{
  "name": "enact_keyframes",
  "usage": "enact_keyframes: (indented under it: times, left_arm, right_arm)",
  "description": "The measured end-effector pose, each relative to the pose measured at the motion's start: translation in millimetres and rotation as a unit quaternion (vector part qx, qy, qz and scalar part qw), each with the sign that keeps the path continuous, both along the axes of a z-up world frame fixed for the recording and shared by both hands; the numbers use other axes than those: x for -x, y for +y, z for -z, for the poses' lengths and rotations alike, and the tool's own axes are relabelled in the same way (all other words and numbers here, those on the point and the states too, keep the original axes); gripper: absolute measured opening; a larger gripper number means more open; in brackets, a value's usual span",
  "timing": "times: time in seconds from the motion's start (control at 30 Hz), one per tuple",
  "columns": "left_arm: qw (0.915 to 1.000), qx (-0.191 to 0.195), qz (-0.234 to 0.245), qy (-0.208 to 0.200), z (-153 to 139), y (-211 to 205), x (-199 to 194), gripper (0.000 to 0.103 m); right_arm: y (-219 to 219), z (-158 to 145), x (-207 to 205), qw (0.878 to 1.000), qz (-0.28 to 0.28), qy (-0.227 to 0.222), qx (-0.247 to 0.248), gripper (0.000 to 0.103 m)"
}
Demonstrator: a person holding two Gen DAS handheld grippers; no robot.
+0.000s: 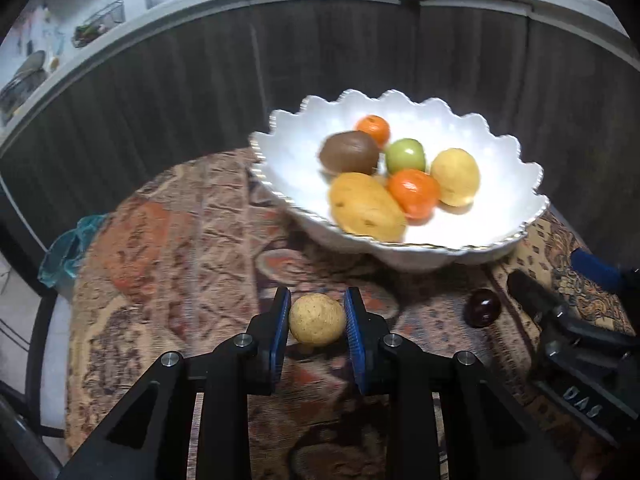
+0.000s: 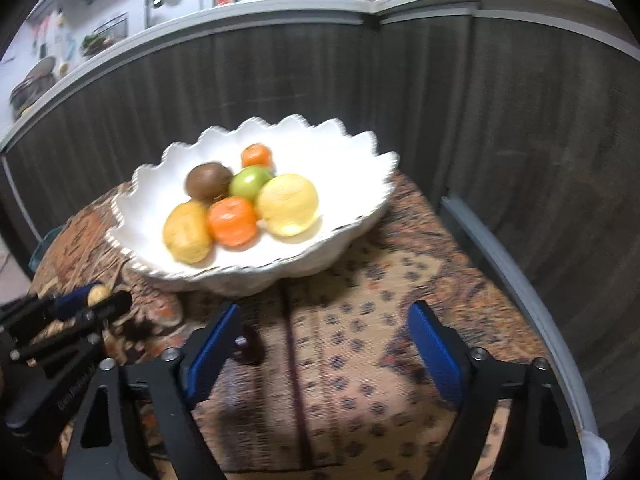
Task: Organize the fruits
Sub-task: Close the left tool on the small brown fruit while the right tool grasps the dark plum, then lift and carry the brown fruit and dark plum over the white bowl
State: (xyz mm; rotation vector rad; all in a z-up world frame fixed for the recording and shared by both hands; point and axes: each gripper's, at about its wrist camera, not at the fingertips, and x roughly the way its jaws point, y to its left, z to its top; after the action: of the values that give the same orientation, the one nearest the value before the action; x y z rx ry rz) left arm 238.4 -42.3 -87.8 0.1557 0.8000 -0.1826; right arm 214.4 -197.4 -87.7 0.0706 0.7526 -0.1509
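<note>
small round tan speckled fruit (image 1: 317,319), gripped by left tool (image 1: 317,322)

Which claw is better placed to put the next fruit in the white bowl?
The left claw: it is already shut on the small tan round fruit, facing the white bowl. The right claw is open and holds nothing; the dark fruit lies on the patterned cloth beside its left finger.

Glossy white glazed bowl (image 1: 496,240); woven patterned tablecloth (image 1: 192,240); matt speckled tan fruit (image 1: 317,319); shiny dark plum (image 1: 482,308); wood-grain cabinet panels (image 1: 160,92).
</note>
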Motion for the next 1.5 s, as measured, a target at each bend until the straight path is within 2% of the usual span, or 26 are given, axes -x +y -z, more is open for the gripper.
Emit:
enact_keyframes:
  times: [0.1, 0.33, 0.67, 0.77, 1.17, 1.5]
  left_arm:
    - [0.9999, 0.004, -0.010, -0.003, -0.4, 13.1, 0.2, 0.027]
    - [0.9995, 0.023, -0.020, -0.001, 1.5, 29.5, -2.6, 0.027]
    - [0.9995, 0.029, -0.014, 0.000, 2.9, 29.1, -0.5, 0.027]
    - [0.9995, 0.028, -0.015, -0.001, 2.3, 29.2, 0.1, 0.027]
    - [0.9995, 0.028, -0.010, -0.006, -4.5, 26.8, 3.4, 0.027]
    - [0.9993, 0.032, 0.001, -0.018, -18.6, 18.4, 10.7, 0.027]
  right_arm:
    - [14.2, 7.5, -4.7, 1.000, -0.020, 0.014, -0.004, 0.073]
    - [37.3, 15.7, -14.1, 0.999, -0.037, 0.025, 0.011, 0.070]
    - [37.4, 32.6, -25.7, 0.998, -0.038, 0.059, -0.004, 0.046]
    - [37.3, 36.4, -26.4, 0.996, -0.045, 0.071, -0.012, 0.031]
    - [36.3, 32.2, -19.1, 0.996, -0.059, 0.068, -0.018, 0.029]
    - [34.6, -0.3, -1.9, 0.997, -0.065, 0.033, -0.015, 0.029]
